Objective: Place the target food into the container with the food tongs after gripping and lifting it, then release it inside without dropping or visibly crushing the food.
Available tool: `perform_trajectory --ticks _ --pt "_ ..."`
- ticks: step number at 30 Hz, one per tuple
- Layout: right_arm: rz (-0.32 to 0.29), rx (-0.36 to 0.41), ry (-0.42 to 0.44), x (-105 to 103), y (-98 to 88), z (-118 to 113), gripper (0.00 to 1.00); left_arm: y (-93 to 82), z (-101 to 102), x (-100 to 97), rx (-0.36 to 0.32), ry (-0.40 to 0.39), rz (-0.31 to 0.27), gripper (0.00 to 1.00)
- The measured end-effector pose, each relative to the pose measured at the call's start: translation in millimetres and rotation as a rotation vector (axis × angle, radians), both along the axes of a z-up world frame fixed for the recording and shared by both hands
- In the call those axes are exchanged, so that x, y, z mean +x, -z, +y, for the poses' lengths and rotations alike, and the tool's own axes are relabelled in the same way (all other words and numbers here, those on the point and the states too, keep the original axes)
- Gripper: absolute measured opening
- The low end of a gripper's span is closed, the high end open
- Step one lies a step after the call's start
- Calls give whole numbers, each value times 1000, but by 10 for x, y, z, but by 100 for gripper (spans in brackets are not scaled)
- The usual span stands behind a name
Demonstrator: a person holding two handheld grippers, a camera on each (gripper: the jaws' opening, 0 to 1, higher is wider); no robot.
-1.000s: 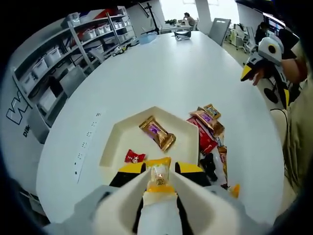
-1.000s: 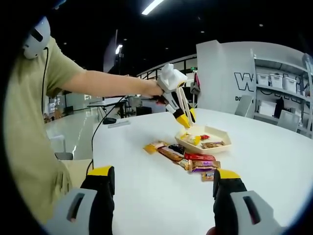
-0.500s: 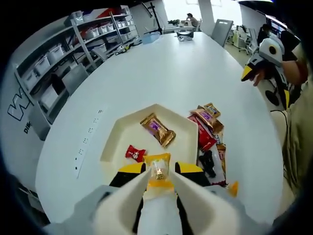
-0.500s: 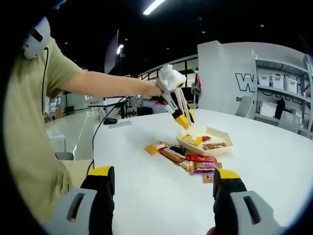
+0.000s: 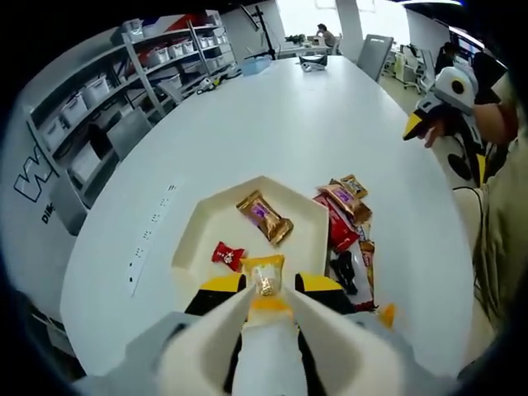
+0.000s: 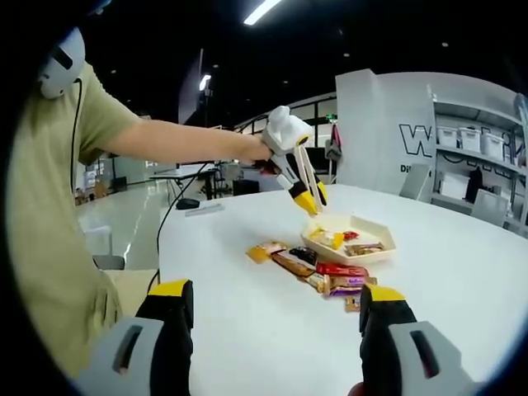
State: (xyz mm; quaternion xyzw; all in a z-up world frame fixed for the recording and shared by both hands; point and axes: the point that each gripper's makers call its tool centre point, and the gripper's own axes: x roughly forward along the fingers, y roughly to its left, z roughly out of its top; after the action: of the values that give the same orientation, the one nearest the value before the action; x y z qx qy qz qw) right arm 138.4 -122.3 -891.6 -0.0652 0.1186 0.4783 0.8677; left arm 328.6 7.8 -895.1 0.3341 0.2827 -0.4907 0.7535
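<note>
A cream hexagonal tray [image 5: 198, 239] lies on the white table. In it are a yellow snack packet [image 5: 262, 275], a gold-wrapped bar [image 5: 264, 218] and a small red candy [image 5: 225, 256]. My left gripper [image 5: 271, 285] hovers just above the yellow packet, jaws apart, and the packet lies loose on the tray floor. From the right gripper view, the left gripper [image 6: 311, 198] hangs above the tray [image 6: 375, 250], with the yellow packet [image 6: 334, 239] lying inside. My right gripper [image 6: 276, 330] is held low over the table, open and holding nothing.
Several wrapped snacks [image 5: 346, 214] lie in a row beside the tray, seen too as snacks [image 6: 318, 268] in front of it. A hand holds the right gripper [image 5: 433, 103] at the table's far side. Shelving [image 5: 99, 107] lines the left wall.
The yellow packet now looks smaller and farther beyond the left jaw tips, so the left gripper has drawn back from the tray. The right gripper has stayed open and hardly moved.
</note>
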Motion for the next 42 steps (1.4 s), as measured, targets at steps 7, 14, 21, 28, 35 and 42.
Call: perform_trajectory --ticks 7,14,21,28,35,42 --pt "-5 1 -8 3 -15 47 82 -30 49 -64 -5 -9 0 23" --pt "-7 3 -20 -8 -30 109 82 -43 109 -159 -5 -10 -2 23" --pt "-8 3 -27 -16 -33 142 82 -61 144 -230 -12 -20 1 23" --pt "-5 3 -30 -27 -21 154 82 -62 146 -328 -17 -18 4 23" --pt "-5 3 -35 -32 -19 190 82 -85 146 -427 -19 -11 5 23" --pt "-3 5 -40 -40 -14 217 82 -80 146 -552 -20 -7 16 23"
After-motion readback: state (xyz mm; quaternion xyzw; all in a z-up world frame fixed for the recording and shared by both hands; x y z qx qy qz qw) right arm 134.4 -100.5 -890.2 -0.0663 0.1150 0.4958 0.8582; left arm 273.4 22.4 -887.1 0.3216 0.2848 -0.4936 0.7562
